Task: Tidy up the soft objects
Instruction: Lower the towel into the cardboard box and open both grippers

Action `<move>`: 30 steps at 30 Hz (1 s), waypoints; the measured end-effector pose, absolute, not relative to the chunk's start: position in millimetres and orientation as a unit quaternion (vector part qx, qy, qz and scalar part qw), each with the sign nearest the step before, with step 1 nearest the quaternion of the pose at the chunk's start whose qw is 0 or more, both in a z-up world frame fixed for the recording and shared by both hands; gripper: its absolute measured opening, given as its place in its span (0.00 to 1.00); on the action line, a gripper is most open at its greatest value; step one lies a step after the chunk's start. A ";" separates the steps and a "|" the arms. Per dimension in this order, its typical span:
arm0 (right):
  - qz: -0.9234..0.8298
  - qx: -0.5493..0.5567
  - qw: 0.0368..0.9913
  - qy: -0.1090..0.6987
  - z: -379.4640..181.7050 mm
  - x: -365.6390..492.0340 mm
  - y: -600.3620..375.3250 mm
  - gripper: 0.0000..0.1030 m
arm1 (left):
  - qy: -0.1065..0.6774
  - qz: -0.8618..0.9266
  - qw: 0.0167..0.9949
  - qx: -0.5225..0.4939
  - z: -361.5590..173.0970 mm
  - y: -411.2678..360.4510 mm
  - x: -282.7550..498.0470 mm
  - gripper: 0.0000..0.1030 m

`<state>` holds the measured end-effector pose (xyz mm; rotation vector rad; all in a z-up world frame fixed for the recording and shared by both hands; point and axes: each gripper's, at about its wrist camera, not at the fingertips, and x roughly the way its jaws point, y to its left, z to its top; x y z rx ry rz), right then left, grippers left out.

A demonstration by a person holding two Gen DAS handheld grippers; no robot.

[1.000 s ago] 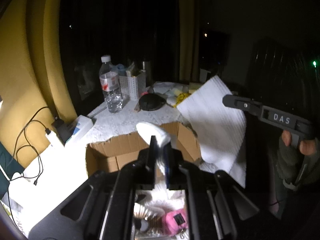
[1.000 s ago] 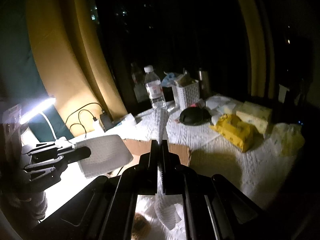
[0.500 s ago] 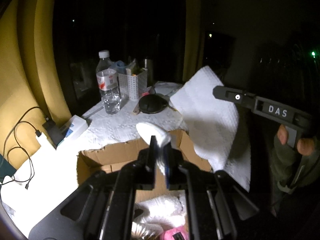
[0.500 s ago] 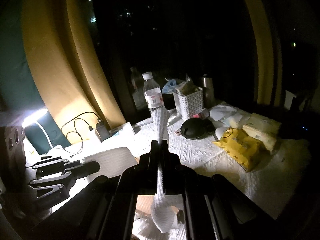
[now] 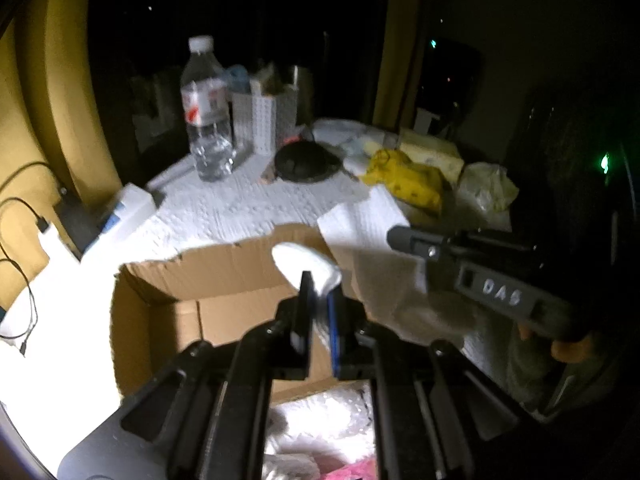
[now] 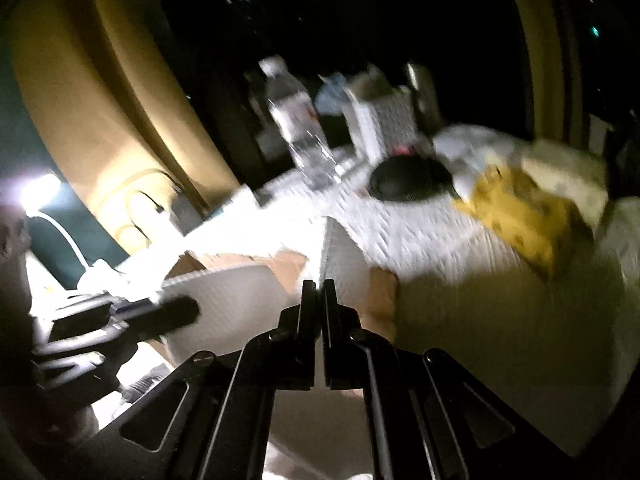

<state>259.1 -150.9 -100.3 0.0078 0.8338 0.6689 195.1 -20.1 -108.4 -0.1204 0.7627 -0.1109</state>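
A white paper towel sheet [image 5: 372,248] is stretched between both grippers above an open cardboard box [image 5: 224,268]. My left gripper [image 5: 320,292] is shut on one corner of the sheet. My right gripper [image 6: 319,286] is shut on the other edge, and the sheet [image 6: 236,304] hangs to its left. In the left wrist view the right gripper [image 5: 404,238] comes in from the right. In the right wrist view the left gripper [image 6: 188,310] shows at lower left. The box holds white soft items [image 5: 320,420] and a pink one [image 5: 352,472].
On the white tablecloth [image 5: 240,208] behind the box stand a water bottle [image 5: 206,112], a white perforated holder [image 5: 264,120], a black round object [image 5: 306,162], a yellow packet [image 5: 404,178] and tissue packs [image 5: 432,152]. Chargers and cables [image 5: 44,228] lie at left. A lamp [image 6: 40,192] glares.
Both grippers have come down toward the box with the sheet. The right gripper has moved lower and closer to the left one, and the sheet now drapes over the box's right rim.
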 end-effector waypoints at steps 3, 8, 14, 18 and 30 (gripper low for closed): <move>0.295 -0.011 0.863 0.410 -119.9 256.9 -158.7 0.03 | 0.387 -0.059 0.919 -0.055 -120.1 -27.3 199.4 0.06; 0.290 -0.033 0.864 0.409 -131.7 247.3 -166.5 0.03 | 0.412 -0.064 0.907 -0.056 -137.9 -36.3 205.8 0.06; 0.303 -0.024 0.865 0.398 -122.5 241.4 -177.8 0.29 | 0.431 -0.065 0.898 -0.060 -150.9 -40.1 213.6 0.06; 0.300 -0.028 0.863 0.406 -119.9 238.3 -181.7 0.60 | 0.441 -0.063 0.893 -0.065 -157.5 -40.6 218.5 0.07; 0.257 -0.069 0.848 0.458 -164.7 259.0 -161.8 0.61 | 0.465 -0.058 0.880 -0.073 -168.5 -37.4 223.6 0.12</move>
